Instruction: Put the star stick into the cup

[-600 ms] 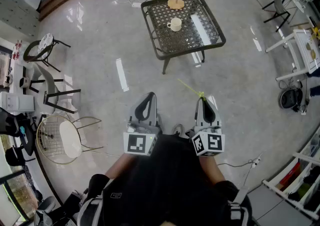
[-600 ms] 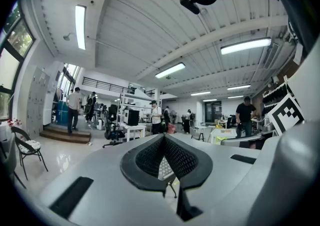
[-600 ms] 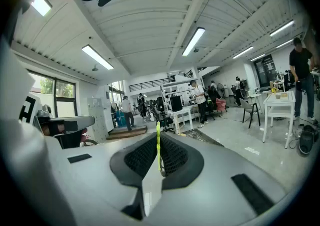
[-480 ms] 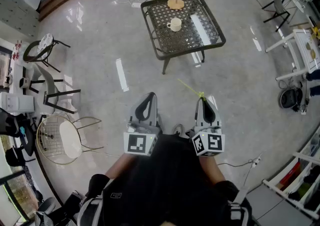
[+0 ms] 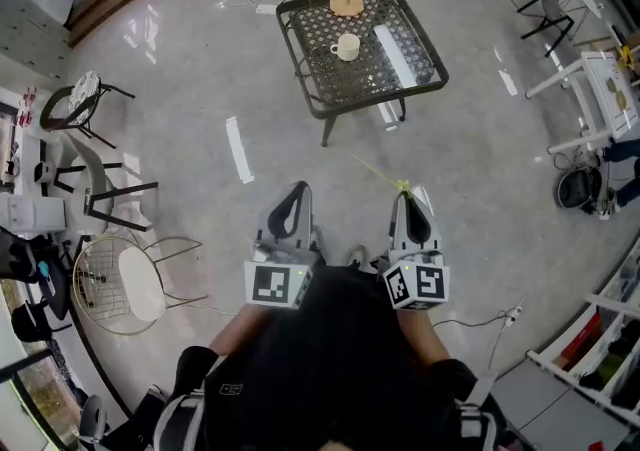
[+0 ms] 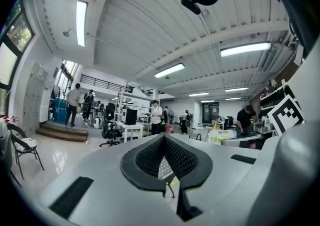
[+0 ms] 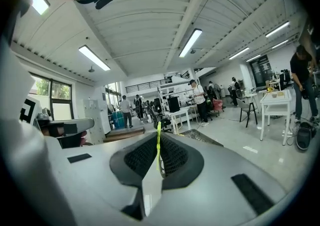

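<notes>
1. Left tongs (image 5: 293,207), nearest, at 11 o'clock from the person: jaws pressed together, nothing between them.
2. Right tongs (image 5: 411,207), beside the left at 1 o'clock: jaws clamped on the star stick (image 5: 378,173). This was a thin yellow-green rod that ran from the tips out toward 11 o'clock over the floor. The right gripper view showed it standing upright in the seam between the pads. Its star end could not be made out.
3. Wire chair (image 5: 120,279) with a pale seat, at 9 o'clock, well apart from both tongs.
4. Black chair frames (image 5: 100,194), at 10 o'clock, just beyond the wire chair.
5. Grey polished floor (image 5: 470,179), lying between the tongs and the surface.
6. Surface (image 5: 330,89), a dark mesh-topped low table at 12 o'clock, well apart from the stick.
7. Cup (image 5: 347,46), white, upright near the middle of the surface. Its inside was too small to read.
8. Wooden stand (image 5: 347,1), a round base with an upright peg, at the far edge of the surface, beyond the cup.
9. White rack (image 5: 590,89), at 2 o'clock, off to the side.
</notes>
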Available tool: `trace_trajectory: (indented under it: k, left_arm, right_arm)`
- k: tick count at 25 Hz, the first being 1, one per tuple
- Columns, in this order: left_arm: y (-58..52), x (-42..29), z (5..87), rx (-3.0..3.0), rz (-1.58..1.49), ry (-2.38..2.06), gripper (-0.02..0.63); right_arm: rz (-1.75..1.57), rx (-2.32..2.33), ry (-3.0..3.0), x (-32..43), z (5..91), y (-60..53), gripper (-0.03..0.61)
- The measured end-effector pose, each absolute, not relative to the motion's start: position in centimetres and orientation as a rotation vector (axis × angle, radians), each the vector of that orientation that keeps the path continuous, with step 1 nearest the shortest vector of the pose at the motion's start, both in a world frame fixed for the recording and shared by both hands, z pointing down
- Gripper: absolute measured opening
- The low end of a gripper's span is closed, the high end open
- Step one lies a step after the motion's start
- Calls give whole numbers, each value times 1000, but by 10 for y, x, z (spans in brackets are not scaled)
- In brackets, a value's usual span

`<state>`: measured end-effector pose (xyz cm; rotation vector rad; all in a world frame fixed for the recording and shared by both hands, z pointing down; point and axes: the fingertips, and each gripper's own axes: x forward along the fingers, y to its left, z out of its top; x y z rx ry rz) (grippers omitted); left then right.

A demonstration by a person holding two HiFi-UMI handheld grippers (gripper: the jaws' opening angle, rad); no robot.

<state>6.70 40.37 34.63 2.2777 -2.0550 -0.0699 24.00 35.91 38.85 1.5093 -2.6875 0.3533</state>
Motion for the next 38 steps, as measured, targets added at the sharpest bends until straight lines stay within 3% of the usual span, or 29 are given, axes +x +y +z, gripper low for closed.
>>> trace_trajectory:
  k: [21,38]
  left_arm:
    - [369,-2,366,2323,-66,-1944,17]
    - [220,-36,372,2269,-31,-1980,17]
  right_arm:
    - [340,1628,-2588,182,405,328,21]
    - [387,1607,-2601,151,414,162,21]
